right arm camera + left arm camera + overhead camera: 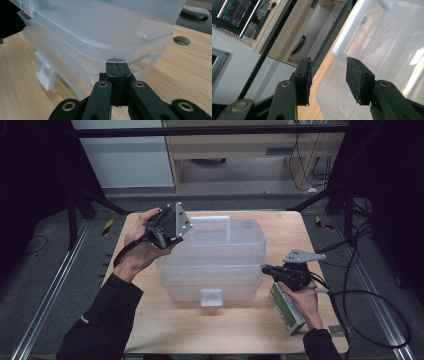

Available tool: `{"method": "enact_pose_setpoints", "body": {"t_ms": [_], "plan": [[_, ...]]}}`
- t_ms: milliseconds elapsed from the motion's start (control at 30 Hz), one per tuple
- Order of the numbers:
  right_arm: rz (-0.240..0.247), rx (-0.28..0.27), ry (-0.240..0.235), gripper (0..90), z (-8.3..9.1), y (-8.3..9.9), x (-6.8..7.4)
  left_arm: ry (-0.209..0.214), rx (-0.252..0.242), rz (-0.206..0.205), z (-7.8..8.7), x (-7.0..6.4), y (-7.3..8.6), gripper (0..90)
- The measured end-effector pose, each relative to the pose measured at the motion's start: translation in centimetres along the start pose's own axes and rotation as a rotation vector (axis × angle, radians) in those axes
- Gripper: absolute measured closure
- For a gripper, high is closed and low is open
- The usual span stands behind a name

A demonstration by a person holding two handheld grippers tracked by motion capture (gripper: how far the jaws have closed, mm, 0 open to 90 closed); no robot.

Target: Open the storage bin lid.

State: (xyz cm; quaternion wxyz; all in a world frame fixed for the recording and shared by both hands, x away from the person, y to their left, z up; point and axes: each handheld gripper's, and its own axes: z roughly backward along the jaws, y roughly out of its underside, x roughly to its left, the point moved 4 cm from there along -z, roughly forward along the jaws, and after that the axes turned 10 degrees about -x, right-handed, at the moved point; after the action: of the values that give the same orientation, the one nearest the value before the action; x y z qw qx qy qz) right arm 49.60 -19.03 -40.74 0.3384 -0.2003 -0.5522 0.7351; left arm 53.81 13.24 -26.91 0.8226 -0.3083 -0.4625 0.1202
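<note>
Dark-sleeved forearms enter from the bottom of the high view, each hand holding a black 2-jaw gripper over a light wooden tabletop. At the middle of it stands a clear plastic storage box with a white handle on its lid and a white latch on its near side. Its lid sits slightly raised above the lower body in the right gripper view. Near the box's far left corner, the left gripper is held with its jaws spread, nothing between them. At the box's right side, the right gripper has its jaws pressed together, their tips touching the lid's rim. Under the right hand lies a green and white carton.
</note>
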Motion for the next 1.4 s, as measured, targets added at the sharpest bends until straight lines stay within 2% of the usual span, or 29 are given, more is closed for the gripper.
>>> {"method": "enact_pose_setpoints", "body": {"t_ms": [33,167,233,267,300,467,567,600,633,667,700,867,933,967,1067,1200,1233,1267,1400], "plan": [[0.0,0.0,0.0,90.0,0.0,0.0,0.0,0.0,0.0,0.0,0.0,0.0,0.0,55.3],[0.004,0.004,0.001,90.0,0.0,0.0,0.0,-0.03,0.001,0.042,0.8,0.4,1.5,55.6],[0.007,0.003,0.004,90.0,0.0,0.0,0.0,-0.03,0.004,0.063,1.0,0.4,2.4,55.7],[0.004,0.004,0.002,90.0,-0.1,0.0,0.0,-0.031,0.011,0.081,1.2,0.5,3.4,55.6],[0.004,0.004,0.002,90.0,-0.1,0.0,0.0,-0.031,0.011,0.081,1.2,0.5,3.4,55.6],[0.005,0.005,0.003,90.0,-0.1,0.0,0.0,-0.049,0.0,0.169,1.9,0.5,6.0,56.2],[0.006,0.006,0.004,90.0,-0.1,0.0,0.0,-0.073,0.002,0.205,2.3,0.6,7.6,56.8],[0.005,0.005,0.004,90.0,-0.1,0.0,0.0,-0.084,-0.002,0.239,2.6,0.7,8.6,57.3],[0.005,0.005,0.004,90.0,-0.1,0.0,0.0,-0.084,-0.002,0.239,2.6,0.7,8.6,57.4],[0.003,0.006,0.003,90.0,-0.1,0.0,0.0,-0.107,-0.004,0.27,2.9,0.9,9.5,57.8],[0.003,0.006,0.003,90.0,-0.1,0.0,0.0,-0.107,-0.004,0.27,2.9,0.9,9.5,57.8],[0.002,0.007,0.001,90.0,-0.1,0.0,0.0,-0.164,-0.022,0.371,3.7,1.0,11.4,57.8],[0.008,0.01,0.003,90.0,-0.1,0.0,0.0,-0.191,-0.026,0.433,4.0,0.7,12.7,57.8],[0.008,0.01,0.003,90.0,-0.1,0.0,0.0,-0.191,-0.026,0.433,4.0,0.7,12.7,57.8],[0.008,0.016,0.003,90.0,-0.1,-0.1,0.0,-0.204,-0.028,0.49,4.2,0.2,13.9,57.2],[0.008,0.016,0.001,90.0,-0.1,-0.2,0.0,-0.204,-0.025,0.531,4.2,-0.8,15.8,55.6],[0.008,0.016,0.001,90.0,-0.1,-0.2,0.0,-0.204,-0.025,0.531,4.2,-0.8,15.8,55.2],[0.01,0.014,0.0,90.0,-0.1,-0.2,-0.1,-0.206,-0.025,0.553,4.3,-1.0,16.3,55.0],[0.009,0.014,0.001,90.0,-0.1,-0.3,-0.1,-0.204,-0.031,0.581,4.2,-1.6,16.9,54.5]]}}
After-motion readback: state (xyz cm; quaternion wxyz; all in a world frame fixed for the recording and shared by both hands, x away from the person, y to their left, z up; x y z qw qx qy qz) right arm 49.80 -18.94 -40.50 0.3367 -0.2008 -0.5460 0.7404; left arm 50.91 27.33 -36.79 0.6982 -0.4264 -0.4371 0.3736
